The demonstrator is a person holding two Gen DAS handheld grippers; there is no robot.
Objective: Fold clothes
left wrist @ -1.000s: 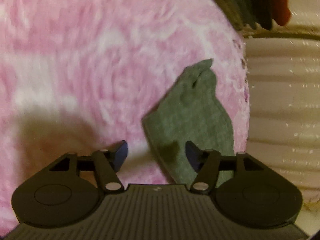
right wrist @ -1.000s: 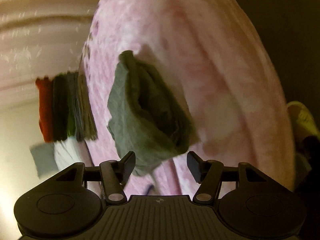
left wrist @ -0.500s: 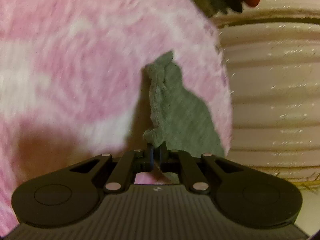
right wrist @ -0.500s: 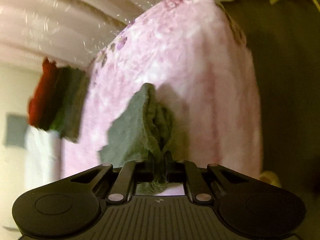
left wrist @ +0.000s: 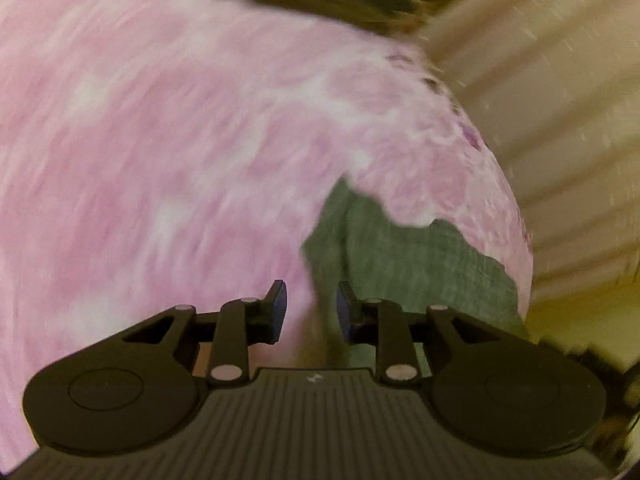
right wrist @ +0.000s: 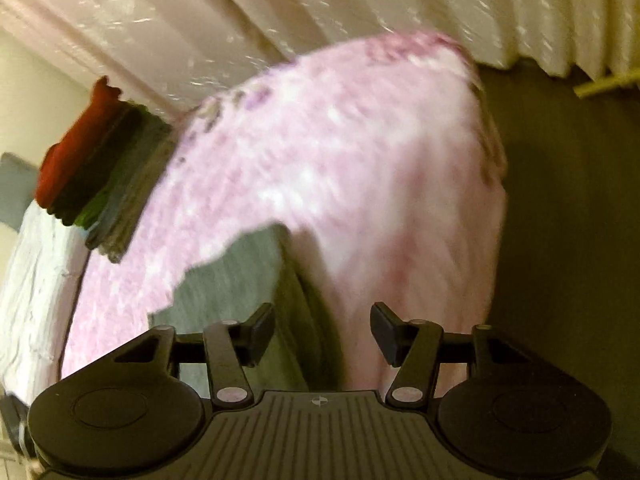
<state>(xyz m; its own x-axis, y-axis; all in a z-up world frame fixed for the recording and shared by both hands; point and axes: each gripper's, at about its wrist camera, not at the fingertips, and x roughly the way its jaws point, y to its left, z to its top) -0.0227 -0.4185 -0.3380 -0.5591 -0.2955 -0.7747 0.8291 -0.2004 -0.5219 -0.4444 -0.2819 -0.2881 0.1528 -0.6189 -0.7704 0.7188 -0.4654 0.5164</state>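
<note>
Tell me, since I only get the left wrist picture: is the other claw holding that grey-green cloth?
Observer: No. The right claw is opening and pinches nothing. The grey-green cloth lies below it on the pink blanket.
Visitor: What is the dark blur at the top of my picture?
Observer: A stack of folded clothes, with a red piece outermost and darker ones next to it.
Visitor: Is anything beside that stack?
Observer: Yes, crumpled white fabric sits along the blanket's edge there.

A pink mottled blanket (right wrist: 360, 168) lies before pale pleated curtains (right wrist: 280, 8) and a dark floor (right wrist: 560, 200).
</note>
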